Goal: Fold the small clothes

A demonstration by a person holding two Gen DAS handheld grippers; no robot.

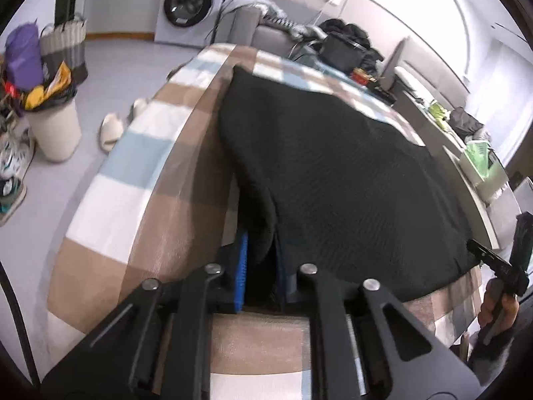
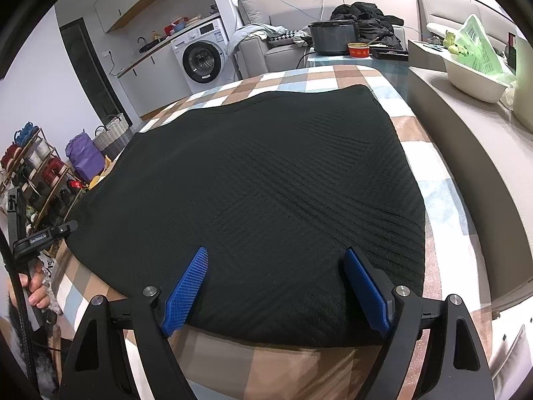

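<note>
A black ribbed knit garment (image 2: 266,193) lies spread on a table with a checked cloth (image 2: 429,200). My left gripper (image 1: 261,250) is shut on the garment's near left edge (image 1: 256,220) and lifts a fold of it off the cloth. The rest of the garment (image 1: 349,180) lies flat. My right gripper (image 2: 276,256) is open, its blue pads (image 2: 186,290) standing wide apart over the garment's near edge, holding nothing. The left gripper also shows at the left edge of the right wrist view (image 2: 43,233).
A sofa with dark clothes (image 2: 366,16) and a cooker pot (image 2: 333,36) stand beyond the table. A white basin with a green bag (image 2: 473,63) sits on the ledge at right. A washing machine (image 1: 193,3), bin (image 1: 53,126) and slippers (image 1: 113,126) are at left.
</note>
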